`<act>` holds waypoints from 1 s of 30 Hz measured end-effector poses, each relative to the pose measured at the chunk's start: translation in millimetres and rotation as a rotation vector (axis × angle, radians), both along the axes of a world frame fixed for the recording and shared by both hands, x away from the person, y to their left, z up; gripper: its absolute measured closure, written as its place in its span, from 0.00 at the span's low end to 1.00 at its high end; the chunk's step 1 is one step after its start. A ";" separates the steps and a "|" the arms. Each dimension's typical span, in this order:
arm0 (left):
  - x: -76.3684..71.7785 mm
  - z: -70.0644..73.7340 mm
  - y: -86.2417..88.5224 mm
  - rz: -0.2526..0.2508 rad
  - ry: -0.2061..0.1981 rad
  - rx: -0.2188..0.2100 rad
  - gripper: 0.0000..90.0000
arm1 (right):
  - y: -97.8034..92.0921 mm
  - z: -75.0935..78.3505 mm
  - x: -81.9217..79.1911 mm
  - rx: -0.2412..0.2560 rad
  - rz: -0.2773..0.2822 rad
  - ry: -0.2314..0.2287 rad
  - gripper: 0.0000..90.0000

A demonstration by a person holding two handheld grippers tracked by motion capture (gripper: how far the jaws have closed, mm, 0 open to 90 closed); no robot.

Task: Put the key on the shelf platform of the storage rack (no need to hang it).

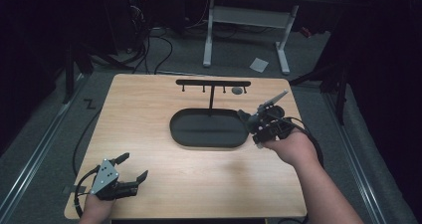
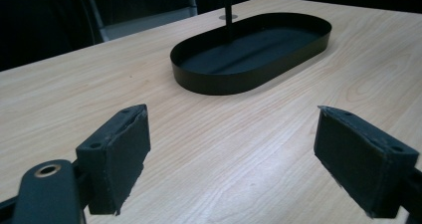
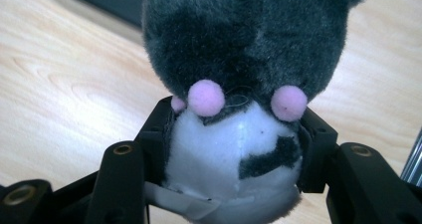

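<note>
My right gripper (image 3: pixel 234 149) is clamped on a plush toy (image 3: pixel 244 79): dark grey fur on top, a white belly with a dark patch, and small pink pompoms where grey meets white. The two jaws press the white part from either side, and a white tag pokes out under it. From the high view, the plush toy (image 1: pixel 245 116) sits at the tip of my right gripper (image 1: pixel 251 120), just off the right end of the black oval tray (image 1: pixel 209 139), above the table rather than inside the tray, as far as I can tell.

The tray is shallow with an upright wall, and a thin black post rises from its far side to a crossbar with small hooks (image 1: pixel 213 83); something small and grey hangs near the bar's right end. All of it stands on the light wooden table (image 1: pixel 149 114).

My left gripper (image 1: pixel 132 167) rests near the table's front left corner, well apart from the tray, with its jaws spread wide and nothing between them. Its own view looks across bare wood toward the tray (image 2: pixel 249 79).
</note>
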State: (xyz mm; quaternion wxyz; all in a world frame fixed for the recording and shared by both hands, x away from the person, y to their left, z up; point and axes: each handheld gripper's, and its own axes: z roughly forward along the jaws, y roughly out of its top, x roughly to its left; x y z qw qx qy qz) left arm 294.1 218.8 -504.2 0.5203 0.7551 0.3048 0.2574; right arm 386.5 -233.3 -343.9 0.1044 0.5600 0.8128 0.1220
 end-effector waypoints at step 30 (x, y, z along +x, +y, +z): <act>-4.2 0.5 2.7 -0.003 -0.007 -0.006 0.17 | -0.1 27.5 60.6 0.036 -0.066 -0.062 0.52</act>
